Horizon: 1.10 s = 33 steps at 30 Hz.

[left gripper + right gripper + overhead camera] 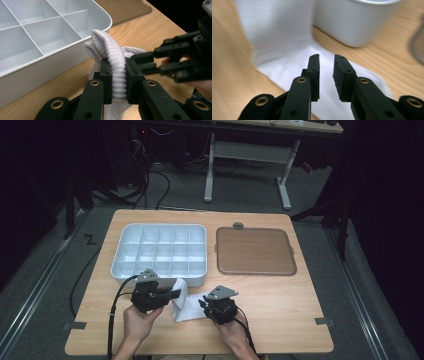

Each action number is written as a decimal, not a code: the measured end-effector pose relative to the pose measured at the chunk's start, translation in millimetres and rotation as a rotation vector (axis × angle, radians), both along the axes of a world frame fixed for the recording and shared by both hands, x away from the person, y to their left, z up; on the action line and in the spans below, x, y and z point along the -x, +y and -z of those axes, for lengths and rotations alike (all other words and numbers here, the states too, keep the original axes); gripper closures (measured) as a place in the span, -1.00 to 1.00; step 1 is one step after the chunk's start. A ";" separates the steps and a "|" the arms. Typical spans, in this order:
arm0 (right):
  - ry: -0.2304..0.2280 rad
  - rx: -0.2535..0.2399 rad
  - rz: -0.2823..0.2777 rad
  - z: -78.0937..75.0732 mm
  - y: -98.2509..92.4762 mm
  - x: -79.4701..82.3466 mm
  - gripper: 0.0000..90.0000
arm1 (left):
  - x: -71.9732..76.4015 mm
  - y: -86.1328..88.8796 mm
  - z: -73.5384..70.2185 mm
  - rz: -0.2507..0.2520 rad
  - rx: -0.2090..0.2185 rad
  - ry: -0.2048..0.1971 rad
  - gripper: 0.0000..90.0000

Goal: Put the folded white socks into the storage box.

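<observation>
White sock (110, 47) sits clenched in the left gripper (117, 77); the right gripper (325, 75) hangs released, nothing between its 2 jaws. It should pinch the loose end squarely.

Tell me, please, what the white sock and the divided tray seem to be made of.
The sock looks like soft knitted cloth, probably cotton or a blend: its cuff shows raised ribs, and it bends where the left gripper pinches it. The tray looks like hard moulded plastic, pale grey-white with a smooth, slightly glossy finish, thin dividers and rounded corners.
</observation>
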State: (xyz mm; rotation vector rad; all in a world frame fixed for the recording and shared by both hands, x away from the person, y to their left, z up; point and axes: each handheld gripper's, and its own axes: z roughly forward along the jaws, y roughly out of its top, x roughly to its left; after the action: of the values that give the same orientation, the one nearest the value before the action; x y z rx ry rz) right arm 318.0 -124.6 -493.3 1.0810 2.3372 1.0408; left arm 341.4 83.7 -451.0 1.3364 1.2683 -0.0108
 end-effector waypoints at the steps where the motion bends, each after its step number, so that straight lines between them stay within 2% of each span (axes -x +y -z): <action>1: -0.005 0.001 0.016 -0.9 -5.7 -0.5 0.68 | -0.1 -0.8 0.1 -0.003 0.004 0.003 0.76; 8: 0.001 -0.009 0.108 1.1 -40.1 -6.7 0.58 | -0.5 -5.0 0.3 0.007 -0.016 0.006 0.75; 10: 0.001 -0.006 0.125 3.1 -46.5 -7.6 0.58 | -0.5 -5.9 0.1 0.004 -0.013 0.007 0.75; 13: 0.004 0.007 0.138 7.5 -53.7 -8.0 0.58 | -0.3 -10.2 0.3 0.013 -0.032 0.005 0.75; 22: 0.045 -0.011 0.153 20.9 -65.8 -9.2 0.59 | -0.9 -17.5 3.8 0.025 -0.048 0.010 0.76; 29: 0.064 -0.002 0.125 27.6 -61.8 -7.6 0.82 | -1.1 -20.6 4.8 0.034 -0.054 0.010 0.75; 33: 0.074 -0.010 0.131 28.6 -61.2 -7.1 0.88 | -0.8 -22.8 5.0 0.035 -0.053 0.007 0.75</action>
State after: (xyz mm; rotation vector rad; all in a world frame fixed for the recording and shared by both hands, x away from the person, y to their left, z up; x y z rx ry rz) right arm 325.1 -185.8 -521.9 1.2776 2.2845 0.9807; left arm 342.2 60.9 -456.0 1.4047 1.2589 -0.0068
